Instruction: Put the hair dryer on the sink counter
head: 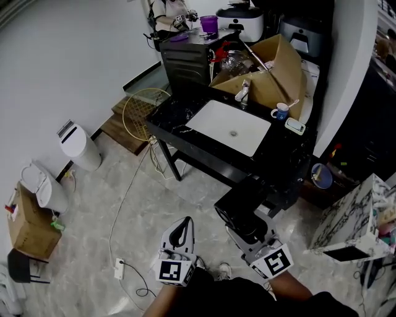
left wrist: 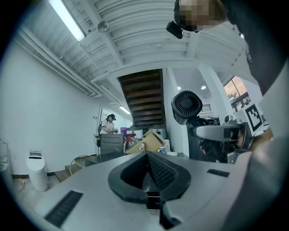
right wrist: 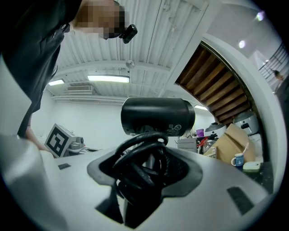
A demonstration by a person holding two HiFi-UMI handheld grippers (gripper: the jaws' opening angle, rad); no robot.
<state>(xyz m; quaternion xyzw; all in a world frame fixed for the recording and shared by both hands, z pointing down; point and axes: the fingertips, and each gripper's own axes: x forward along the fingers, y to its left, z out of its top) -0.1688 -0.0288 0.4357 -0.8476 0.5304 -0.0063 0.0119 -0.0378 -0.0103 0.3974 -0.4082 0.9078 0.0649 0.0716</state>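
Head view: the black sink counter [head: 286, 147] runs diagonally across the upper middle of the frame, with a white basin [head: 218, 121] set into it and a faucet [head: 242, 93] at its far edge. Right of the basin we see a blue-and-white mug [head: 280, 112]. Behind it an open cardboard box [head: 278, 71] leans against the back. A round wire grille [head: 142, 111] stands against the counter's left end.

The floor [head: 154, 204] is pale marble tile. A white bin [head: 80, 147] stands at the left by the wall, and a power strip [head: 119, 267] lies at the lower left with its cable trailing up toward the counter. A person [head: 170, 15] stands at the top of the frame beside a dark cabinet [head: 185, 59].

The hair dryer [head: 238, 207] is not on the counter. It is in the lower middle of the frame, over the floor and just in front of the counter edge, held in the right gripper [head: 250, 236]. In the right gripper view the jaws stand wide, clamped on the handle with the black cord [right wrist: 140, 171] coiled round it, and the barrel sticks up above them.

The left gripper [head: 184, 221] is beside it at the lower middle. Its jaws are closed together with nothing between them.
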